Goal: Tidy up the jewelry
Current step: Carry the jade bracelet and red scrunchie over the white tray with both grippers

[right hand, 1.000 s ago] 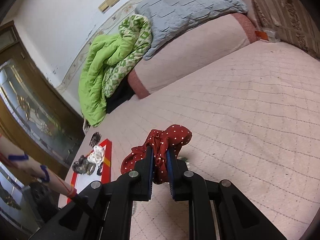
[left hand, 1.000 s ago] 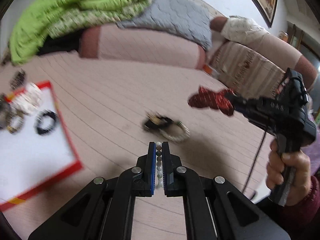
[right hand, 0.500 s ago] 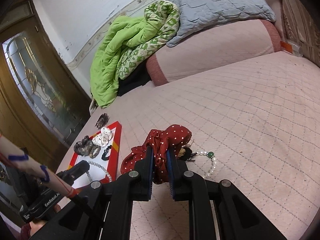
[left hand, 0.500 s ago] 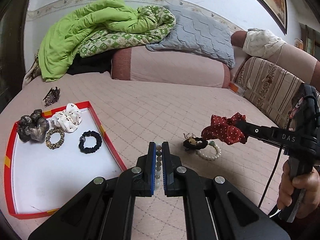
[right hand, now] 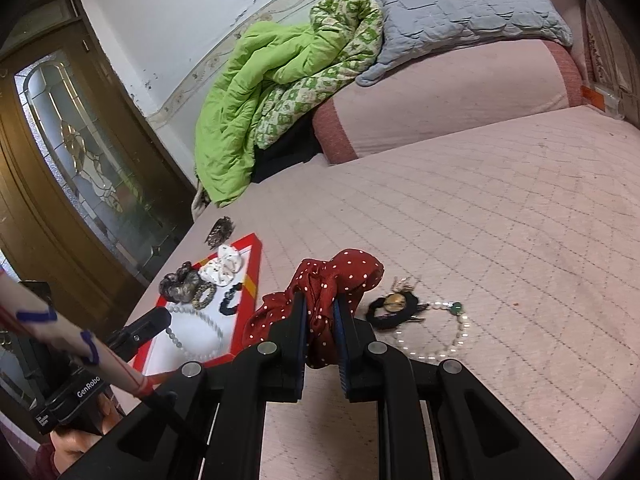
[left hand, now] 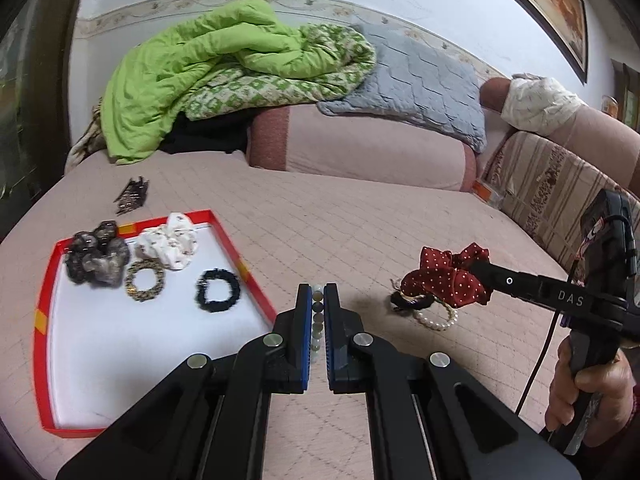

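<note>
My left gripper (left hand: 317, 294) is shut on a pale bead necklace (left hand: 317, 320), which hangs over the red-rimmed white tray (left hand: 248, 276) in the right wrist view (right hand: 200, 328). My right gripper (right hand: 320, 300) is shut on a red polka-dot scrunchie (right hand: 340, 276), held above the bed; it also shows in the left wrist view (left hand: 448, 276). A black hair tie with a gold charm (right hand: 392, 306) and a pearl bracelet (right hand: 440, 336) lie on the bedcover below it. In the tray lie a grey scrunchie (left hand: 96, 258), a white scrunchie (left hand: 170, 246), a leopard hair tie (left hand: 145, 280) and a black hair tie (left hand: 217, 291).
A dark hair claw (left hand: 131, 194) lies on the pink quilted bed (left hand: 340, 232) behind the tray. A green duvet (left hand: 208, 72), a grey pillow (left hand: 424, 80) and a pink bolster (left hand: 360, 144) line the back. A wooden glass door (right hand: 68, 152) stands left.
My left gripper has swung left with the necklace, bringing the tray into fuller view. My right gripper with the scrunchie has moved closer to the hair tie and pearl bracelet.
</note>
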{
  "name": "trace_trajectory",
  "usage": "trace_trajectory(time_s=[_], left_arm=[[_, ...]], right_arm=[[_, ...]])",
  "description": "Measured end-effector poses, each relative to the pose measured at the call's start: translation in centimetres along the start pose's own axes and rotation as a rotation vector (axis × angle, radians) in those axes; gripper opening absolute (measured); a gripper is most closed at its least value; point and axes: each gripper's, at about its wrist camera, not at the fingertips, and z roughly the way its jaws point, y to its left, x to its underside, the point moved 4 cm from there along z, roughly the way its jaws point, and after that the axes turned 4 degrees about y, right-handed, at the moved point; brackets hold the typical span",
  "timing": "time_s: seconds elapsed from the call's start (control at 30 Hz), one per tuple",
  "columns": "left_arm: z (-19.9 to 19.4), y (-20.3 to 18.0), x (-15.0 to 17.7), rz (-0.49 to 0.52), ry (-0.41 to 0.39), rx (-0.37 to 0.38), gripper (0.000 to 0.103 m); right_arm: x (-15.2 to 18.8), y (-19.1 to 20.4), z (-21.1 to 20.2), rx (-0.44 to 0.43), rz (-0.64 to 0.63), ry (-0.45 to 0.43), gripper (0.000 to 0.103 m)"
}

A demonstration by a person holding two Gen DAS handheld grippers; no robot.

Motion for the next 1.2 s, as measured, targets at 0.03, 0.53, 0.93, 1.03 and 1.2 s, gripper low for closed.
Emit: trace_trajectory(time_s=[0.03, 0.53, 0.93, 1.03, 1.2], left_arm=[[-0.6, 0.6, -0.1, -0.011, -0.005, -0.013, 0.005], [-6.6, 9.3, 0.5, -0.166, -0.022, -0.15, 0.005], [-7.8, 11.0, 0.6, -0.204, -0.041, -0.159, 0.005], [-7.8, 10.9, 0.6, -0.203, -0.043, -0.16, 0.005], [-7.6, 11.1, 0.5, -0.207, -0.046, -0.158, 0.005]], right_arm=[[0.0, 0.3, 0.2, -0.008, -0.003, 0.002, 0.016], [0.5, 7.3, 6.1, -0.129, -0.072, 0.06, 0.016], [1.1, 7.2, 6.7, -0.105, -0.083, 0.068, 0.016], [1.2, 7.3, 6.6, -0.101, -0.088, 0.069, 0.016], [1.1, 7.3, 6.6, -0.101, -0.088, 0.068, 0.016]])
